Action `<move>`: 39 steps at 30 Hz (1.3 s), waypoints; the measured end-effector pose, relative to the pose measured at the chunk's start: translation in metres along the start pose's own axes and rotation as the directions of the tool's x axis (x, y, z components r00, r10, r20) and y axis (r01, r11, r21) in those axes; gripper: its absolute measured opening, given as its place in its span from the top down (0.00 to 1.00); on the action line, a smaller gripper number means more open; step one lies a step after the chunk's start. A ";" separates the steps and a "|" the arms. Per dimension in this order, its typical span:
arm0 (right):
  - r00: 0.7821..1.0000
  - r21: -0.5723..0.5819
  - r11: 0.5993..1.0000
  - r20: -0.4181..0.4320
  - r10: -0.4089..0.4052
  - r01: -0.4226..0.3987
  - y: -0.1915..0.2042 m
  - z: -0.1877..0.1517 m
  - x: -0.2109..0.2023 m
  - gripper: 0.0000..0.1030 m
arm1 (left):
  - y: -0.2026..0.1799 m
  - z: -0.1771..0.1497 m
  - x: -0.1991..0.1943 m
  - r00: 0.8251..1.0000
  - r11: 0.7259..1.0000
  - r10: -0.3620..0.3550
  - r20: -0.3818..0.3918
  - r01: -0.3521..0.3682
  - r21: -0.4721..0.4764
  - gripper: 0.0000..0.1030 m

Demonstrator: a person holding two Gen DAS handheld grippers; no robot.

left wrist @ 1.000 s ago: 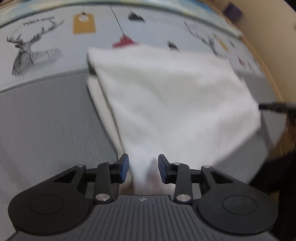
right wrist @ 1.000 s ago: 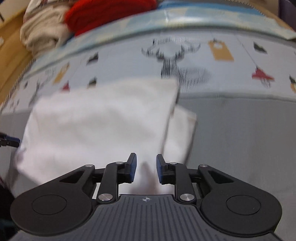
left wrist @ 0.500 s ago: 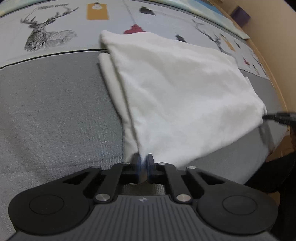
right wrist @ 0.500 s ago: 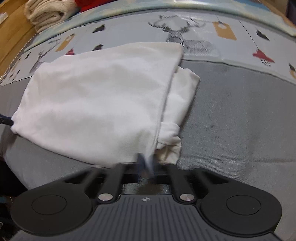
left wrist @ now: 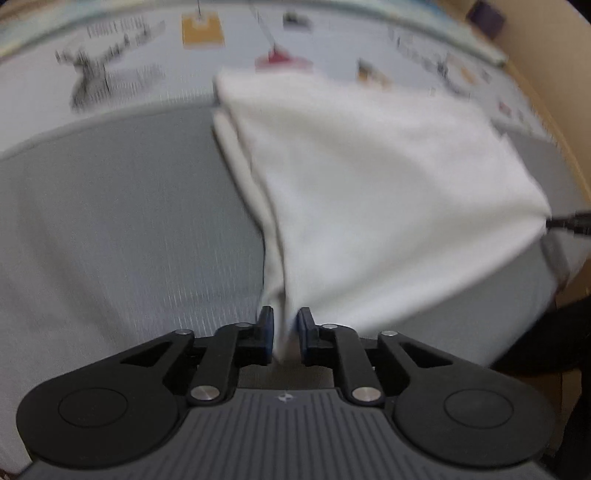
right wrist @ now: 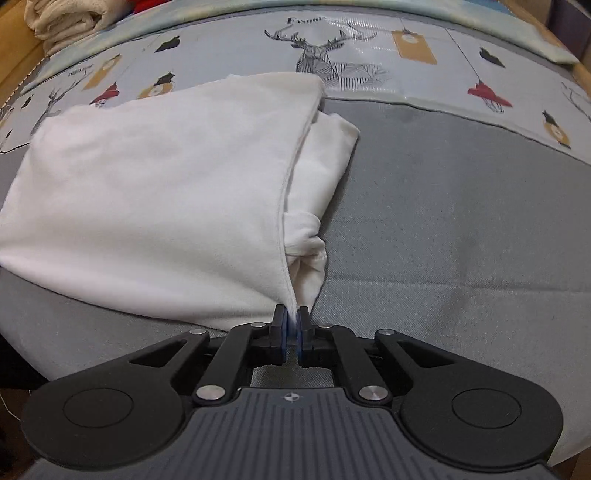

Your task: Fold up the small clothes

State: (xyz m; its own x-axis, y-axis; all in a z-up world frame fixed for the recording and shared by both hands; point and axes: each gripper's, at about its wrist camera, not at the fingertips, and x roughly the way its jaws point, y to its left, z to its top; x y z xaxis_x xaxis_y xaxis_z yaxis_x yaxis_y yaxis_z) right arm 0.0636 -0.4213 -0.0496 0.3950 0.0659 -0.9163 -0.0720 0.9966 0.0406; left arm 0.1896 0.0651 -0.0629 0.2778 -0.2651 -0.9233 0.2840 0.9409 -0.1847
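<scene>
I see a grey mat point(right wrist: 461, 206) covering the near part of the work surface; whether that surface is a counter or a bed I cannot tell. Beyond the mat lies a pale printed sheet point(right wrist: 424, 70) with deer heads, tags and small red shapes. In the left wrist view the same mat point(left wrist: 129, 221) and sheet point(left wrist: 147, 62) appear, blurred.

The white garment point(right wrist: 166, 192) lies on the mat, its far edge reaching onto the printed sheet. It is doubled over: a broad upper layer covers a narrower lower layer that shows along the right side, with a bunched, cuff-like part point(right wrist: 308, 243) near the front. In the left wrist view the garment point(left wrist: 369, 192) spreads from the centre to the right, and its near corner rises off the mat toward the jaws.

At the far left corner of the right wrist view I see a stack of folded cream cloth point(right wrist: 66, 18), with a sliver of red beside it.

The right gripper point(right wrist: 291, 328) has its jaws closed to a thin gap, clamping the near corner of the garment's hemmed edge. The left gripper point(left wrist: 284, 332) has its jaws set narrow, and a fold of the garment's near corner sits pinched between the blue pads point(left wrist: 266, 328).

At the right edge of the left wrist view, a dark tip point(left wrist: 570, 223) meets the garment's far corner.
</scene>
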 end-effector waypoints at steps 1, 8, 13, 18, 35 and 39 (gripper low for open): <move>1.000 -0.004 1.000 0.012 -0.010 0.010 0.001 0.000 -0.004 0.84 | 0.001 0.003 -0.007 0.999 1.000 -0.003 0.036 0.004 -0.010 0.85; 0.989 -0.022 0.999 0.138 0.046 -0.044 0.000 0.004 -0.025 0.79 | -0.028 0.003 0.008 0.996 0.990 -0.088 -0.027 0.091 0.104 0.85; 0.998 -0.011 0.998 0.026 -0.059 0.059 -0.003 0.003 -0.007 0.79 | -0.038 -0.002 0.029 0.992 0.986 0.003 -0.129 0.019 0.164 0.85; 0.978 0.014 1.000 0.206 0.016 -0.020 0.001 0.013 -0.027 0.79 | -0.036 0.019 0.001 0.995 0.993 -0.082 0.048 0.077 0.084 0.84; 0.996 -0.079 0.994 0.048 -0.078 0.081 0.016 0.023 0.015 0.68 | -0.037 0.067 0.041 0.999 0.999 0.051 0.020 -0.050 -0.004 0.67; 0.993 -0.097 0.988 -0.005 -0.120 0.119 0.015 0.020 0.023 0.61 | -0.035 0.065 0.055 0.991 0.993 0.117 -0.061 -0.117 0.012 0.67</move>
State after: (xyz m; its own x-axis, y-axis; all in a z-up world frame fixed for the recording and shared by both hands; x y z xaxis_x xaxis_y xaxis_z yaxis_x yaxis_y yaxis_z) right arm 0.0900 -0.4037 -0.0616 0.3964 -0.0546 -0.9164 -0.1129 0.9878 -0.1076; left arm 0.2546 0.0038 -0.0847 0.2528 -0.1398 -0.9574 0.2603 0.9629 -0.0719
